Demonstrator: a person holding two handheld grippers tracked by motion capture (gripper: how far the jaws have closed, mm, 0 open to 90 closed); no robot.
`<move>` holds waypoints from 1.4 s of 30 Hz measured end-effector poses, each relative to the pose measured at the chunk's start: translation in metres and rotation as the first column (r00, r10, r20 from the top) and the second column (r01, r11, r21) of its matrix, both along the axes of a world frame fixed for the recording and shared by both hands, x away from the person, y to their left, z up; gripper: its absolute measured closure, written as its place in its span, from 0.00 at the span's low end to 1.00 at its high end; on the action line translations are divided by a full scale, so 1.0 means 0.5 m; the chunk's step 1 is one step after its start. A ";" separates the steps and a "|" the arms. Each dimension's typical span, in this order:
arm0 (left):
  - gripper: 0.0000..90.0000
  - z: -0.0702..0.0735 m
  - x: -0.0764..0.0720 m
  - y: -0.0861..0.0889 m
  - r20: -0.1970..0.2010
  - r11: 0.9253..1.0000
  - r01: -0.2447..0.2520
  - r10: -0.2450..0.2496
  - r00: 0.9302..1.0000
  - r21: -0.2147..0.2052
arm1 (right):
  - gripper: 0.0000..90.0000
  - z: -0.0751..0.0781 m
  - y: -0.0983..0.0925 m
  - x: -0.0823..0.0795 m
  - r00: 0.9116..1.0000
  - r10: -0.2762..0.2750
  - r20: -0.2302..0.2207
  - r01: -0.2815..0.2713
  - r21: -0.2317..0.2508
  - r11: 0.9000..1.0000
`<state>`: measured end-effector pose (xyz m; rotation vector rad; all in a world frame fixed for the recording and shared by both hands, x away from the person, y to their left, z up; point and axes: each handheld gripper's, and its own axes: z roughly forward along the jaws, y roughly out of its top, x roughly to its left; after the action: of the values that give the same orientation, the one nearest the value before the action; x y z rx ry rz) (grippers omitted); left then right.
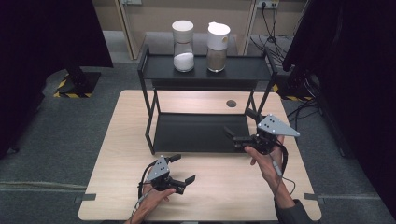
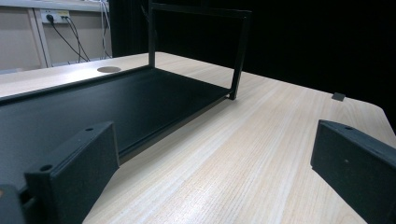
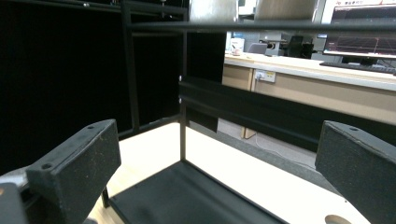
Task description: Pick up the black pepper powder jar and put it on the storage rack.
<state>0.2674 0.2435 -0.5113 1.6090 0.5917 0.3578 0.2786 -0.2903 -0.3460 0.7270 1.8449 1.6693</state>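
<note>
Both grippers — left gripper [image 1: 183, 169], right gripper [image 1: 239, 125] — wide open, empty, beside black two-tier metal rack [image 1: 201, 133].

both grippers are black, each topped by a grey three-cornered plate dotted with small holes. the left gripper [image 1: 182, 169] trails a black cable, as does the right gripper [image 1: 238, 127]. jaws are matte rectangular blocks with screw holes. a dark grey sleeve [image 1: 293, 212] covers the right forearm.

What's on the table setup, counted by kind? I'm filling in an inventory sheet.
Jars with white lids, on the rack's top shelf: 2 (white contents, brown contents)
Black two-tier rack: 1
Handheld grippers: 2 (left gripper, right gripper)
Total: 5
</note>
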 end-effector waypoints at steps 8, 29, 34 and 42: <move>0.00 0.000 -0.001 0.000 0.001 1.000 -0.003 0.003 1.000 -0.001 | 0.00 -0.047 -0.005 -0.013 1.000 0.009 -0.030 -0.009 0.008 1.000; 0.00 -0.001 0.000 0.001 -0.001 1.000 -0.005 0.005 1.000 -0.003 | 0.00 -0.172 -0.011 -0.053 0.996 -0.004 -0.084 0.004 0.003 1.000; 0.00 -0.001 0.000 0.001 0.000 1.000 -0.004 0.004 1.000 -0.003 | 0.00 -0.189 -0.006 -0.056 0.996 0.011 -0.092 -0.012 -0.005 1.000; 0.00 -0.001 0.000 0.003 0.000 1.000 -0.006 0.006 1.000 -0.006 | 0.00 -0.218 0.004 -0.060 0.994 0.029 -0.101 -0.031 -0.016 0.999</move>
<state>0.2675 0.2448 -0.5119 1.6019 0.5973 0.3600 0.2484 -0.2885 -0.4551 0.7929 1.9467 1.6603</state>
